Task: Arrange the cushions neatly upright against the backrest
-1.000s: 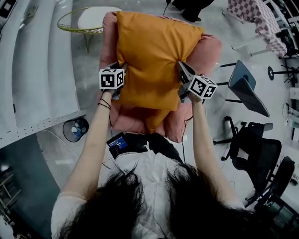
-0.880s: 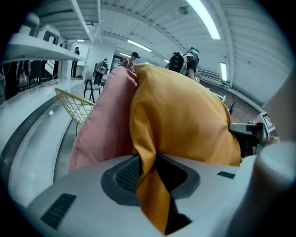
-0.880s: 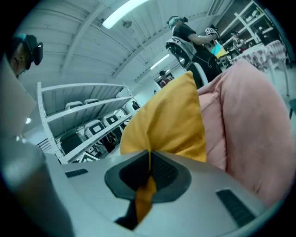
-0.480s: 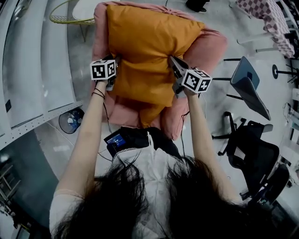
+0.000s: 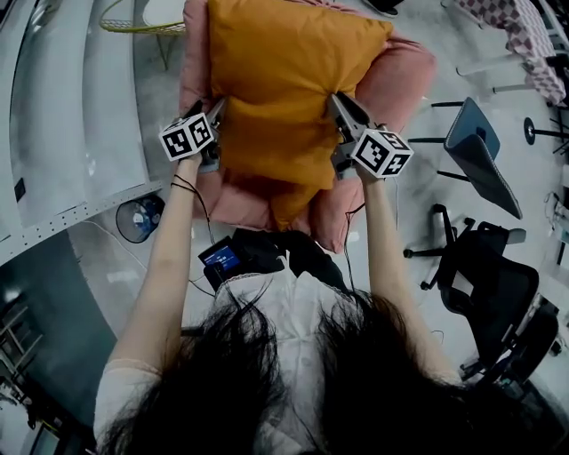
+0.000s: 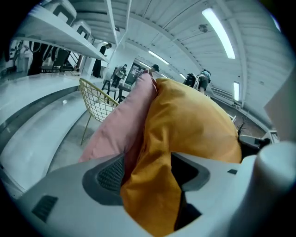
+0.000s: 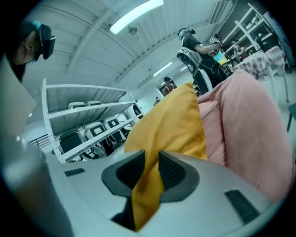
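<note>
An orange cushion (image 5: 284, 80) stands on edge in a pink armchair (image 5: 404, 84), leaning on its pink backrest. My left gripper (image 5: 216, 111) is at the cushion's left edge. Its jaws are opening and stand wide, with a fold of the orange cushion (image 6: 194, 125) hanging loose between them in the left gripper view (image 6: 148, 171). My right gripper (image 5: 338, 102) is at the cushion's right edge. Its jaws (image 7: 149, 169) are starting to open, but the pads still pinch a thin flap of the orange cushion (image 7: 171, 125). The pink armchair (image 7: 245, 134) bulges beside it.
A yellow wire chair (image 5: 133, 22) stands beyond the armchair at the left. White shelving (image 5: 71, 107) runs along the left. A small fan (image 5: 138, 218) sits on the floor. A black office chair (image 5: 498, 284) and a grey folding seat (image 5: 480, 169) are at the right.
The left jaws have swung wide and let go of the cushion's left edge. Both grippers and the cushion have shifted a little farther toward the backrest.
</note>
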`<state>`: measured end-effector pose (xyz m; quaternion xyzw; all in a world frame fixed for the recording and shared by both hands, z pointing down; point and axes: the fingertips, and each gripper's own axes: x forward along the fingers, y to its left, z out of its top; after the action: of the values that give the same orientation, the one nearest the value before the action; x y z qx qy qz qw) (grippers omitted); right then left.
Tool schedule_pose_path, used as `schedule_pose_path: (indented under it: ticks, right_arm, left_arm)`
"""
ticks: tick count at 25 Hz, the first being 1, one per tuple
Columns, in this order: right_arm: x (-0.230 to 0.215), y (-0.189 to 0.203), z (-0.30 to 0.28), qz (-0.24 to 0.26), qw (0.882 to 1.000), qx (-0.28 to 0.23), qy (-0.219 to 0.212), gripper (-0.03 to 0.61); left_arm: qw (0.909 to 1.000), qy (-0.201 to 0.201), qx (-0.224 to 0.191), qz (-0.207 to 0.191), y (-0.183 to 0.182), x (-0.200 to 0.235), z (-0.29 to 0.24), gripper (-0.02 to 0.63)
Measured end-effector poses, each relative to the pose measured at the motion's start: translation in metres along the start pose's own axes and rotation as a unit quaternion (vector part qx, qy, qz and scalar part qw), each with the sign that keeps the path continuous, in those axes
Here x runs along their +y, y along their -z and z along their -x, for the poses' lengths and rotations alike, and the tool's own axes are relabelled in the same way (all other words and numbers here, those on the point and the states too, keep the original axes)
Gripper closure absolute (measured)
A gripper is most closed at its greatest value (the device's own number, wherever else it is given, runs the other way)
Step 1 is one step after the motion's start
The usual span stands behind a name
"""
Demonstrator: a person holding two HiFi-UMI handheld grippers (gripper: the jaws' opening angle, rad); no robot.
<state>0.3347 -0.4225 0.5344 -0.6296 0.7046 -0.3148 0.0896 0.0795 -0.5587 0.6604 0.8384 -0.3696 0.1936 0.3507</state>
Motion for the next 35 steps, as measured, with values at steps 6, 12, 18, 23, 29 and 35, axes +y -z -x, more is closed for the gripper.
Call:
schedule_pose_path:
  ticks: [6, 12, 18, 23, 29, 35]
  right_arm:
    - [0.017, 0.007, 0.042, 0.012, 0.999, -0.018, 0.027, 0.413]
    - [0.039, 0.066, 0.092, 0.005, 0.999, -0.005, 0.045, 0.413]
    - [0.045, 0.160, 0.127, -0.031, 0.996, 0.044, 0.071, 0.413]
    - [0.046, 0.235, 0.140, -0.050, 0.990, 0.096, 0.093, 0.408]
    - [0.031, 0.340, 0.151, -0.102, 0.963, 0.195, 0.157, 0.305]
    - [0.024, 0.425, 0.152, -0.165, 0.926, 0.271, 0.206, 0.287]
  left_arm:
    - [0.9964, 0.033, 0.042, -0.067, 0.040, -0.012, 0.041, 0.307]
    - [0.9877, 0.080, 0.080, -0.108, 0.094, -0.029, 0.079, 0.307]
    - [0.9795, 0.113, 0.108, -0.127, 0.139, -0.039, 0.097, 0.307]
    - [0.9677, 0.144, 0.138, -0.154, 0.179, -0.043, 0.099, 0.307]
    - [0.9535, 0.172, 0.181, -0.169, 0.233, -0.046, 0.095, 0.307]
    - [0.9441, 0.184, 0.210, -0.175, 0.280, -0.041, 0.101, 0.308]
